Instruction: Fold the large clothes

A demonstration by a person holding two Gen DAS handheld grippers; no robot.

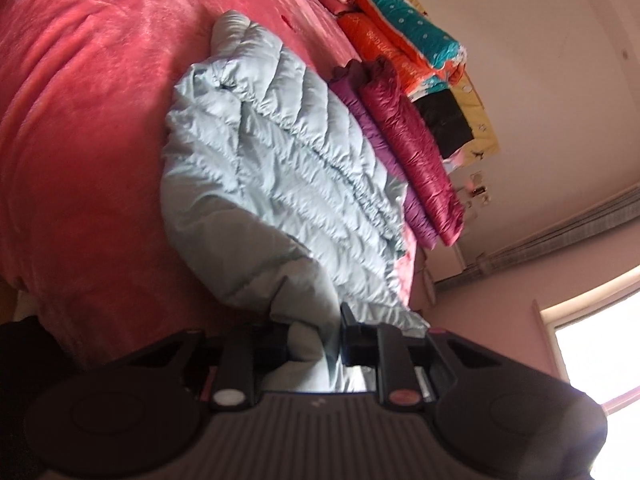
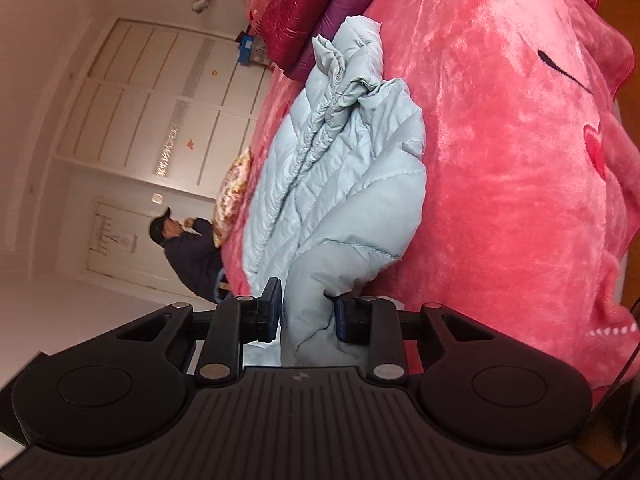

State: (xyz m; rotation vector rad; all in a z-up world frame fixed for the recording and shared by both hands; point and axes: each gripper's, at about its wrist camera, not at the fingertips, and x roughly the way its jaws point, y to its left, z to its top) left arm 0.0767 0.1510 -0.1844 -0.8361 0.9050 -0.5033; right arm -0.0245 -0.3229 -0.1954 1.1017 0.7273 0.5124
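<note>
Left hand-held gripper (image 1: 314, 340) pinches a bunched edge of the pale blue down jacket (image 1: 280, 184), and the right hand-held gripper (image 2: 306, 316) nips another fold. The jacket sprawls on the pink plush bedspread (image 1: 92, 120), its long axis running away from the hand-held grippers. Beyond lie a folded purple jacket (image 1: 384, 160), a maroon jacket (image 1: 416, 156) and stacked quilts (image 1: 408, 36); a person (image 2: 188, 252) by white wardrobe doors (image 2: 160, 100).

Home bedroom: pink-blanketed bed (image 1: 80, 120), wardrobe (image 2: 160, 100).
</note>
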